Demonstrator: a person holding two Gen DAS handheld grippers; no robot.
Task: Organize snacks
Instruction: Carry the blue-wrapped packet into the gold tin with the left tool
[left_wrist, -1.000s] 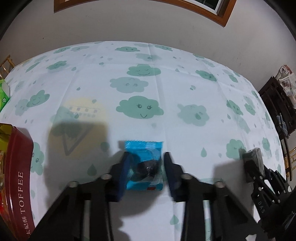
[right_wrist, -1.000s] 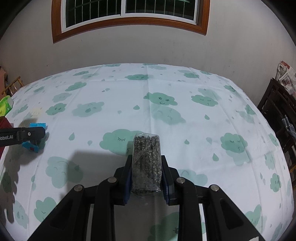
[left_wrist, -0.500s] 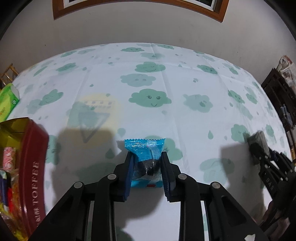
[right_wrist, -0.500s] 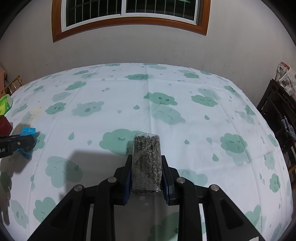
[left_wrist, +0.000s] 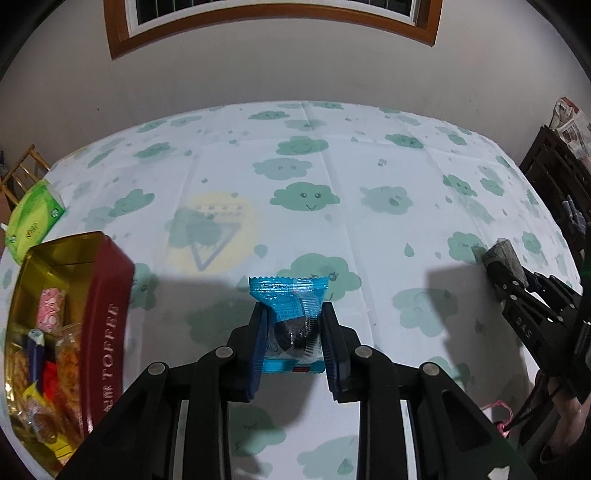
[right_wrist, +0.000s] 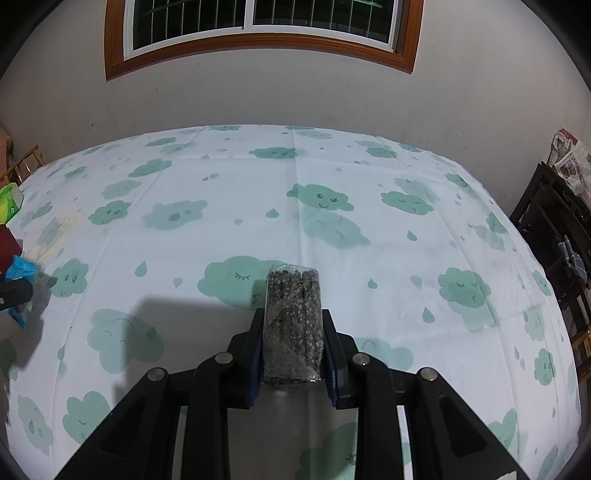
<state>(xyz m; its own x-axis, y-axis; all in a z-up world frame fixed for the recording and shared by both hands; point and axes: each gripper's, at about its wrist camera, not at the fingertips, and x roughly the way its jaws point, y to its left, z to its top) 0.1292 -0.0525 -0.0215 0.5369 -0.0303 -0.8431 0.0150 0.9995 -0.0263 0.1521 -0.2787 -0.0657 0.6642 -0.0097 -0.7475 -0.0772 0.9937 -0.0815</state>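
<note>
Two snacks are in hand at once. Left tongs (left_wrist: 293, 334) grip a blue foil-wrapped packet with a dark round biscuit inside (left_wrist: 291, 321), blue pads pressed flat on both long sides. A second ago those pads stood clear of the packet as it lay on the counter; they have since closed fully on it. The packet now appears lifted off the cloth, with its shadow detached below.

Landmark: the open red-and-gold toffee tin (left_wrist: 107, 332), already part filled with mixed wrapped sweets. A second ago only a sliver of the tin's wall showed beside the left tongs; now its open interior is in view, so the packet has come nearer the tin, just right of its red wall but not yet over the opening.

Right tongs (right_wrist: 291, 334) are clamped on a clear-wrapped grey seeded bar (right_wrist: 293, 325), unchanged across the second, held well right of the tin above the counter with the white cloud-print cloth (right_wrist: 369, 229).

A green carton (left_wrist: 33, 218) sits just beyond the tin's far corner.

Judgement: pick-up of the blue packet is done; transfer to the tin is under way. The grey bar waits its turn. Remaining need: clear the tin's rim before release.
</note>
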